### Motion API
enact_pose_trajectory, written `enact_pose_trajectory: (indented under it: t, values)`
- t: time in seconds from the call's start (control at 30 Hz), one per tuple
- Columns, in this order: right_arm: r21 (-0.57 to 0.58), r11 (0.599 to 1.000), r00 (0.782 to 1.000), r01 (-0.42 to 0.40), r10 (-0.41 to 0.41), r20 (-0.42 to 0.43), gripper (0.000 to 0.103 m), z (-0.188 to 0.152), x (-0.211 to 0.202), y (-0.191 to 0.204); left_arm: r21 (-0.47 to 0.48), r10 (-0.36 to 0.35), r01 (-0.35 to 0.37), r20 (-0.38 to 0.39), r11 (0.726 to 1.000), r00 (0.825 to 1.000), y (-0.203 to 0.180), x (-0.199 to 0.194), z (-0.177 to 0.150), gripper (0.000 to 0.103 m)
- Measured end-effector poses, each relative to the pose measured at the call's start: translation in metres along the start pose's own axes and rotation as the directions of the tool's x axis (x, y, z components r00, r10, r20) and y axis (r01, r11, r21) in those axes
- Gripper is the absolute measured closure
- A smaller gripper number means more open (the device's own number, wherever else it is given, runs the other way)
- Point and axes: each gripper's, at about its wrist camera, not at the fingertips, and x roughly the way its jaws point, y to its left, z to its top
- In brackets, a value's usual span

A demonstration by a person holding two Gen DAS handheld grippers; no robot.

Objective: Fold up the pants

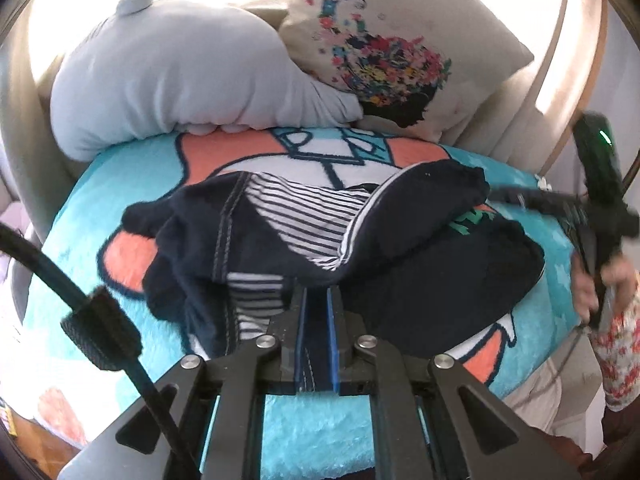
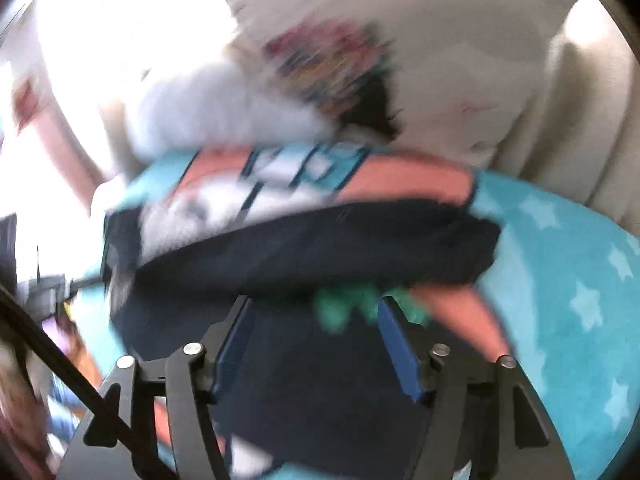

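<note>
One pair of navy pants [image 1: 360, 248], striped lining showing, crumpled mid-blanket [image 1: 320, 428]. Two grippers: left gripper [image 1: 316, 300] clamped tight on a stitched pants edge, blue pads nearly together; right gripper [image 2: 316, 320] fingers spread wide over dark fabric, gripping nothing, view blurred. Two cushions behind: grey plush pillow [image 1: 172, 84], floral print pillow [image 1: 400, 48]. Left view alone shows right hand [image 1: 600, 284] on its handle at far right; right view alone shows white stars on teal blanket.
</note>
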Motion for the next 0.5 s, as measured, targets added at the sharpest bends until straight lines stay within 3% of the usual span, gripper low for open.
enact_pose_trajectory:
  t: [0.07,0.1,0.17,0.2,0.27,0.5]
  values:
    - [0.027,0.999,1.0,0.023,-0.023,-0.007,0.035,0.025,0.012,-0.006,-0.016,-0.02,0.02,0.019,1.0,1.0,0.003,-0.006,-0.001,0.093]
    - [-0.01,0.997,0.997,0.071,-0.072,-0.013,0.035,0.039,0.023,-0.003,-0.018,-0.029,0.029,0.03,0.999,0.999,0.004,-0.009,0.0,0.089]
    - [-0.101,0.984,0.987,0.15,-0.155,-0.044,0.034,0.054,0.044,0.006,-0.031,-0.048,0.05,0.048,0.998,0.998,0.007,-0.013,0.004,0.077]
    - [-0.14,0.974,0.98,0.18,-0.189,-0.055,0.034,0.061,0.056,0.008,-0.038,-0.051,0.053,0.055,0.998,0.997,0.009,-0.014,0.007,0.066]
    - [-0.191,0.959,0.972,0.208,-0.224,-0.067,0.034,0.069,0.072,0.006,-0.051,-0.052,0.055,0.07,0.997,0.996,0.014,-0.015,0.011,0.061]
    - [-0.229,0.966,0.966,0.117,-0.164,-0.198,0.027,0.083,0.111,-0.029,-0.116,-0.084,0.093,0.081,0.989,0.993,0.035,-0.011,0.013,0.059]
